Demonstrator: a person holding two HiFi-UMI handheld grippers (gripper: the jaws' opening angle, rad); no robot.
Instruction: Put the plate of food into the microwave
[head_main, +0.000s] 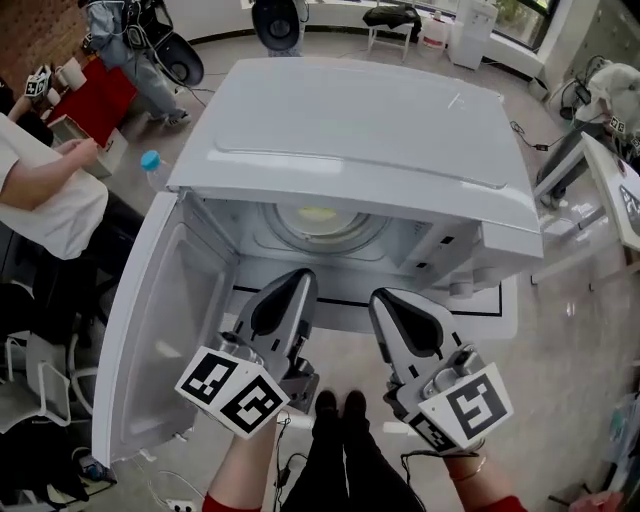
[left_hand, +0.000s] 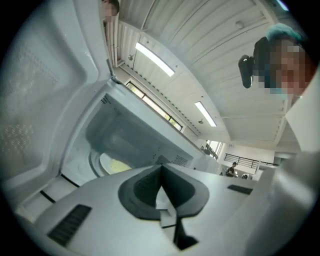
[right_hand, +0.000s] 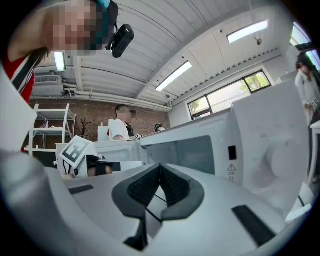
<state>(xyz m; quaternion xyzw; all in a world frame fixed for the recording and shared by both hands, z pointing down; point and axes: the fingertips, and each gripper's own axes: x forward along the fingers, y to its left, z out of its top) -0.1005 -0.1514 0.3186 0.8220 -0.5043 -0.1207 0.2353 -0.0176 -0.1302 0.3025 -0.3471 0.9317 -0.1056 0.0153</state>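
Observation:
A white microwave (head_main: 360, 120) stands with its door (head_main: 150, 320) swung wide open to the left. Inside, on the turntable, sits a plate of yellowish food (head_main: 318, 216), partly hidden by the upper edge of the opening. The left gripper view catches the plate (left_hand: 112, 164) low in the cavity. My left gripper (head_main: 300, 282) is just in front of the opening, shut and empty. My right gripper (head_main: 385, 302) is beside it, also shut and holding nothing. In the right gripper view the microwave's front panel (right_hand: 260, 150) fills the right side and the jaws meet.
A person in a white shirt (head_main: 40, 190) sits at the left near a red box (head_main: 95, 100) and a blue-capped bottle (head_main: 150, 162). A white table (head_main: 610, 190) stands at the right. My own legs (head_main: 340, 450) show below the grippers.

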